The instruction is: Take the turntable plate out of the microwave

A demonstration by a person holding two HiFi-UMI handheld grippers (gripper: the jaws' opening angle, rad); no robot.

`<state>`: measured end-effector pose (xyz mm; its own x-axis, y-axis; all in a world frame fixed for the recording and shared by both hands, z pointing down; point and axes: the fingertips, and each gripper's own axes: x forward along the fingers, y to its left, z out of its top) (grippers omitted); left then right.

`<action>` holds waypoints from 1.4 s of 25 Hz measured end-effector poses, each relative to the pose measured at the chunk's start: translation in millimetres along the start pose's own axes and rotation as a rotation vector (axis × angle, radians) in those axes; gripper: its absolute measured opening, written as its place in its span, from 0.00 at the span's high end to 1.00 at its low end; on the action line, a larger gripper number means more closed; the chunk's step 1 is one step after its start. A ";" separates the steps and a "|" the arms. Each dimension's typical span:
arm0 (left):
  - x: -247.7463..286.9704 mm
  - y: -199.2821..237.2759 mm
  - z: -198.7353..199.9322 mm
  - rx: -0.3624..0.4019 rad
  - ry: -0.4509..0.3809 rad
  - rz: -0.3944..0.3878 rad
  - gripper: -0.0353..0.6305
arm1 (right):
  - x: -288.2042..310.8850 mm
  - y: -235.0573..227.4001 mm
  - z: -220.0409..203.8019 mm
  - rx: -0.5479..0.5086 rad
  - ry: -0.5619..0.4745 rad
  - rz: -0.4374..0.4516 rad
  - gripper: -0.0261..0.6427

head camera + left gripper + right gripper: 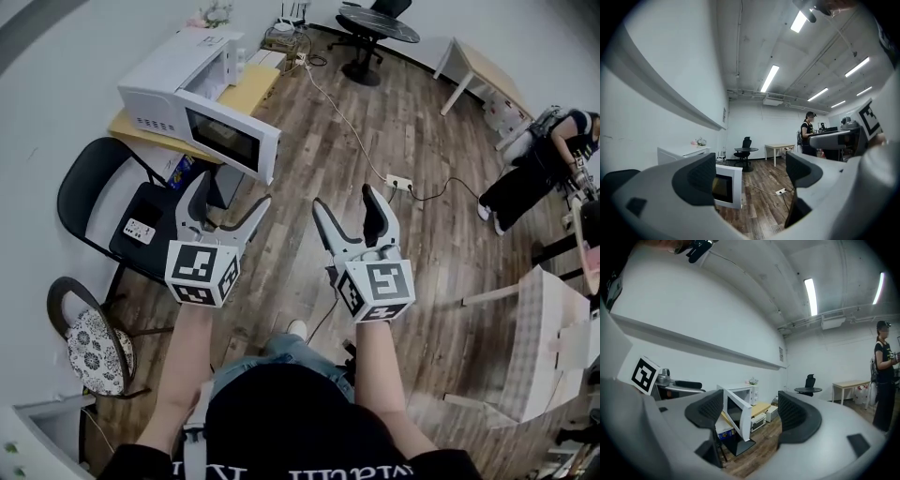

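A: So, where is the turntable plate?
B: No view lets me make it out. The microwave (178,80) sits on a low yellow-topped table (248,89) by the wall. Its door (230,141) is swung open past the table's edge, into the room.
A: And the claws?
B: Both are spread wide with nothing between them. The left gripper (232,190) and right gripper (345,199) are held side by side over the wooden floor (281,244), apart from the microwave. Each gripper's own view shows the door beyond its pads.
A: Room to move?
B: Open boards ahead. A black folding chair (122,211) stands just beside the table at the left. A white cable (354,141) runs across the floor to a power strip (398,182). Another person (539,159) stands well off at the right.
A: Anything to read?
B: Only square black-and-white markers on the cubes (202,272). A blue box (183,171) under the table has print too small to read. The white lettering on the wearer's black shirt (281,412) is cut off.
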<state>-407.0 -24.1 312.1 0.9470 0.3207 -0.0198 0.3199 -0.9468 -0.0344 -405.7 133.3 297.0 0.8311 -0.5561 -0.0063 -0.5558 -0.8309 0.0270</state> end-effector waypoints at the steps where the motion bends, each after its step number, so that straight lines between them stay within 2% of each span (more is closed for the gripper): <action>1: 12.6 -6.6 0.5 0.003 -0.006 0.002 0.26 | 2.4 -15.7 -1.2 -0.003 0.004 -0.005 0.43; 7: 82.6 -47.4 0.6 -0.052 -0.041 0.023 0.26 | 8.4 -100.9 -5.6 -0.027 0.002 0.003 0.43; 12: 124.3 -79.2 -2.8 -0.037 -0.033 0.016 0.26 | 8.3 -155.6 -9.7 -0.025 -0.007 -0.030 0.43; 17: 163.1 -93.8 -5.9 -0.038 -0.027 0.003 0.26 | 15.3 -188.9 -18.2 -0.015 -0.010 -0.045 0.43; 21: 195.0 -96.0 -9.5 -0.016 -0.019 -0.001 0.27 | 31.1 -213.7 -23.9 -0.006 -0.007 -0.055 0.43; 26: 242.2 -85.4 -11.3 -0.036 -0.022 0.014 0.27 | 60.7 -246.6 -26.1 -0.007 -0.006 -0.068 0.43; 30: 293.5 -88.0 -21.2 -0.053 -0.014 0.009 0.27 | 89.7 -283.3 -33.3 -0.022 0.017 -0.067 0.43; 35: 362.0 -78.4 -35.4 -0.064 0.009 0.019 0.27 | 143.5 -328.8 -44.5 0.009 0.029 -0.047 0.43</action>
<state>-88.2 165.3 343.0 0.9529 0.3030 -0.0104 0.3031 -0.9525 0.0303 -102.8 327.5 331.7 0.8564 -0.5159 0.0217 -0.5163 -0.8562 0.0183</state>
